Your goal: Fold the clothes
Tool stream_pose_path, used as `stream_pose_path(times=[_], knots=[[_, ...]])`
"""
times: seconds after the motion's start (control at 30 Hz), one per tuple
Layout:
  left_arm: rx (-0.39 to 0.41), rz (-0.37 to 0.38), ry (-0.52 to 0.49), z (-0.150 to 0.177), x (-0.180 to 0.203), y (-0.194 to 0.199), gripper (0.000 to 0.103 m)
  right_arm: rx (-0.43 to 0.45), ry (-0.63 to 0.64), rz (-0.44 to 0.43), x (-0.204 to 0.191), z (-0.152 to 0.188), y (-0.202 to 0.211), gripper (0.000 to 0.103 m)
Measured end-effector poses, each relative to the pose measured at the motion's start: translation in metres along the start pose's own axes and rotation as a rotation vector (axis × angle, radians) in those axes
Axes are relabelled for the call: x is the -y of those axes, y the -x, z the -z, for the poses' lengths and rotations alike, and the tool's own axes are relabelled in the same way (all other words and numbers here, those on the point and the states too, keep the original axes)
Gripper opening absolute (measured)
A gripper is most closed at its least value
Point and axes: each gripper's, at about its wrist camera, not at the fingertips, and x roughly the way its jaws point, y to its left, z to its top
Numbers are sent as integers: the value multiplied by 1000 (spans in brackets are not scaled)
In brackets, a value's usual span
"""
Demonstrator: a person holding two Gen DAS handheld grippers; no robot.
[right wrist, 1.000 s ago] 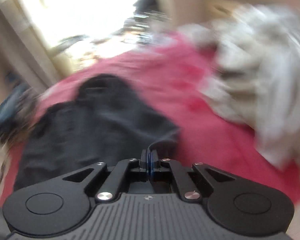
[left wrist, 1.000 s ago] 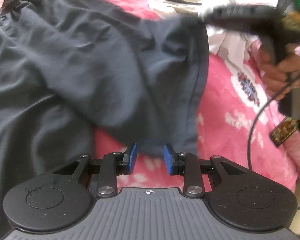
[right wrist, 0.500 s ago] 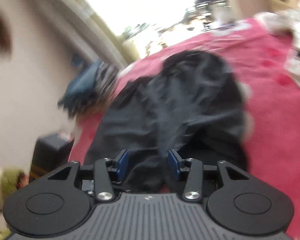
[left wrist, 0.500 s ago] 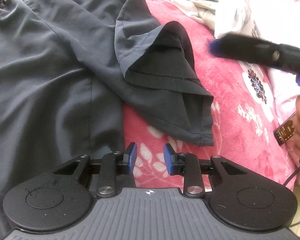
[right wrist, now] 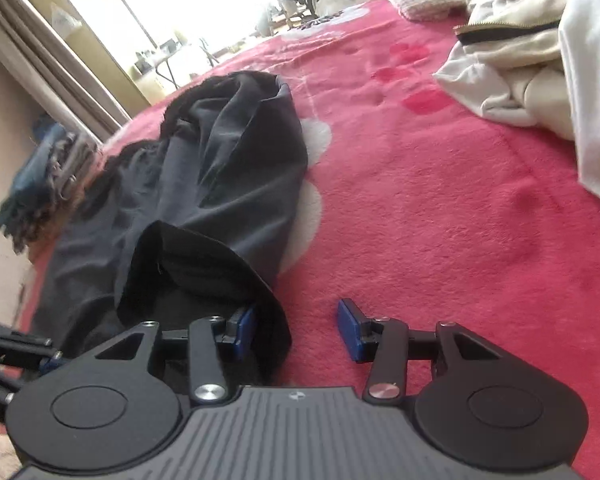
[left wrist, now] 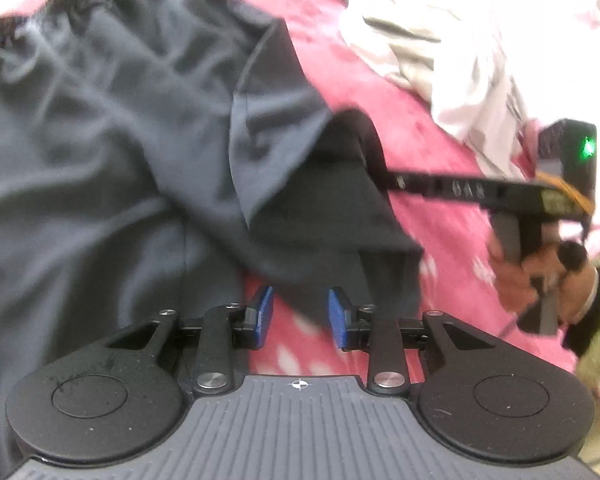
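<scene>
Dark grey shorts (left wrist: 112, 152) lie spread on a pink floral blanket (left wrist: 440, 216), with one leg folded over so its black lining (left wrist: 340, 208) shows. They also show in the right wrist view (right wrist: 220, 168). My left gripper (left wrist: 300, 316) is open and empty just short of the folded leg's hem. My right gripper (right wrist: 296, 330) is open, its left pad (right wrist: 244, 330) against the leg's hem edge (right wrist: 276, 320). From the left wrist view the right gripper's fingers (left wrist: 440, 186) reach the leg from the right.
A heap of white and cream clothes (right wrist: 540, 48) lies on the blanket's far right; it also shows in the left wrist view (left wrist: 440, 40). A folded blue and striped pile (right wrist: 40, 176) sits at the left. Bare pink blanket (right wrist: 440, 208) lies between shorts and heap.
My right gripper was shut on the shorts leg a second ago, carried it over, opened and let it go. It now sits low at the leg's hem. My left gripper stayed open.
</scene>
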Motion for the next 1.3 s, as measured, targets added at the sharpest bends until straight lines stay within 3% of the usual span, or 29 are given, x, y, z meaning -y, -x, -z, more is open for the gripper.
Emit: stream_pose_path(times=[0.03, 0.07, 0.17, 0.3, 0.4, 0.5, 0.6, 0.67, 0.77, 0.8, 0.97, 1.07, 1.17, 1.2, 1.23, 1.27, 1.3], knots=[[9, -4, 0, -3, 0, 0, 31, 11, -40, -12, 3, 1, 2, 11], [15, -7, 1, -7, 1, -3, 31, 21, -79, -24, 6, 2, 4, 3], [36, -2, -17, -19, 8, -8, 31, 107, -239, -53, 18, 15, 30, 1], [66, 42, -32, -25, 21, -8, 31, 202, -597, -53, 47, 58, 61, 1], [65, 68, -27, -24, 27, -7, 31, 220, -804, -1, 68, 92, 68, 1], [69, 74, -33, -22, 28, 0, 31, 224, -903, 20, 82, 111, 75, 1], [82, 68, -17, -17, 23, 10, 31, 216, -682, 132, 61, 92, 90, 5], [86, 43, -4, -11, 16, 15, 31, 174, -415, 160, 25, 68, 87, 8], [80, -12, 33, 0, 3, 21, 31, 134, -10, 173, -37, 38, 70, 27], [79, -28, 54, 3, -3, 23, 31, 127, 105, 170, -57, 34, 61, 38], [82, -85, 170, 18, -36, 38, 31, 68, 497, 159, -132, 35, 8, 54], [79, -101, 198, 24, -49, 45, 31, 37, 625, 180, -153, 41, -18, 54], [67, -99, 200, 27, -55, 45, 32, 8, 612, 202, -150, 39, -35, 48], [63, -97, 196, 28, -56, 44, 32, 2, 588, 208, -146, 36, -38, 35], [59, -93, 192, 28, -56, 44, 32, 4, 554, 213, -140, 33, -39, 13], [55, -88, 186, 29, -56, 43, 32, 19, 508, 217, -133, 28, -35, 4], [52, -81, 176, 29, -54, 41, 32, 45, 454, 222, -124, 22, -27, 4]])
